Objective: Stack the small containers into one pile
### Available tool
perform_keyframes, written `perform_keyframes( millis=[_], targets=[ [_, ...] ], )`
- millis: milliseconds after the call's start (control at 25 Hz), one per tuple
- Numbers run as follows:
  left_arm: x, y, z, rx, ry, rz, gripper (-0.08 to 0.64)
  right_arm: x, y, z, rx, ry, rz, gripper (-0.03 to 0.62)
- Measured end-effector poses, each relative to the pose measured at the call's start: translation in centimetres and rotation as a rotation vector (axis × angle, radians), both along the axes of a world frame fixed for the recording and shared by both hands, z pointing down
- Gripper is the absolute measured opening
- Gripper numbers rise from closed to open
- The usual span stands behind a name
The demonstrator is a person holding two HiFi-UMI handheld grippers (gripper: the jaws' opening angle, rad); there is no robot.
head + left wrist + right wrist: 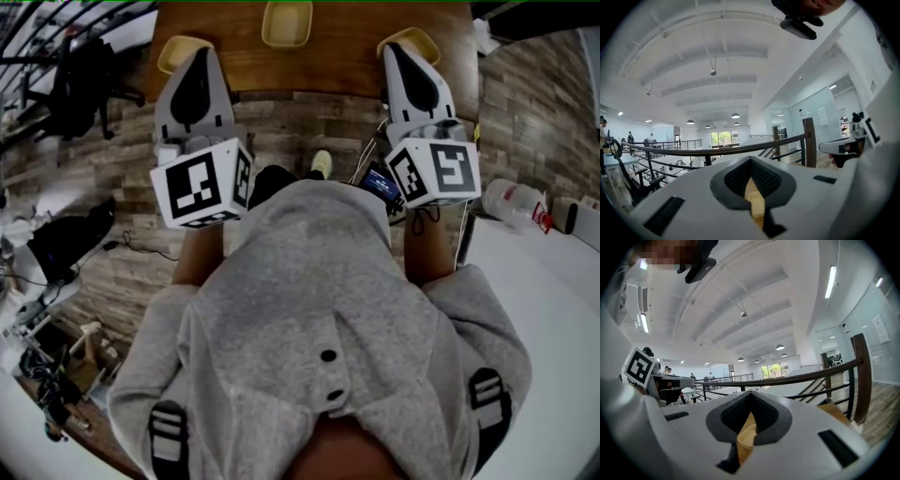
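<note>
Right now both grippers are closed and hold nothing. The left gripper point(750, 160) has its fingers point(733, 179) meeting at the tip, and the right gripper point(750, 393) looks the same. Three small yellow containers sit apart along the wooden surface point(347, 52). The left container point(172, 49) is just under my left tip, the middle container point(287, 23) lies further off between the two, and the right container point(422, 39) is beside my right tip.

None is stacked yet, so I judge the step in hand to be the first pick. To do it well, I should open one pair of fingers before going down. Then I dip the tip so one finger goes inside the container's wall and the other outside, and close on the rim. These look light and thin, so a gentle squeeze should do; a hard one may buckle the wall or flick it away. I'd keep the other gripper clear, lift straight up and carry the container over the middle one.
</note>
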State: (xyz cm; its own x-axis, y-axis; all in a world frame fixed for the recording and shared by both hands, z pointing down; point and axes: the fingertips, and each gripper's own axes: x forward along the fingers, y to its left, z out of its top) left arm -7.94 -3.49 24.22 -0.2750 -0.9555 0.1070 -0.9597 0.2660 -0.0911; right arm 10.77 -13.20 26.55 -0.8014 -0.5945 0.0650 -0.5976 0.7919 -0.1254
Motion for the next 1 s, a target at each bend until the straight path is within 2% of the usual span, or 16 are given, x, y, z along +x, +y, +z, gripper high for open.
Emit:
perform_keyframes(
  millis=[520,840,1000],
  targets=[
    [-0.8,0.6,0.4,-0.020,-0.004,-0.025,0.011,-1.0,0.1,0.8,-0.020,0.003,-0.019,0.012],
    [-3.0,-0.5,0.7,0.001,0.002,-0.007,0.011,-2.0,-1.6,1.0,0.013,0.037,0.025,0.012],
    [-4.3,-1.5,1.2,0.005,0.016,0.004,0.011,-2.4,-2.6,1.8,-0.007,0.057,0.051,0.012]
  ],
)
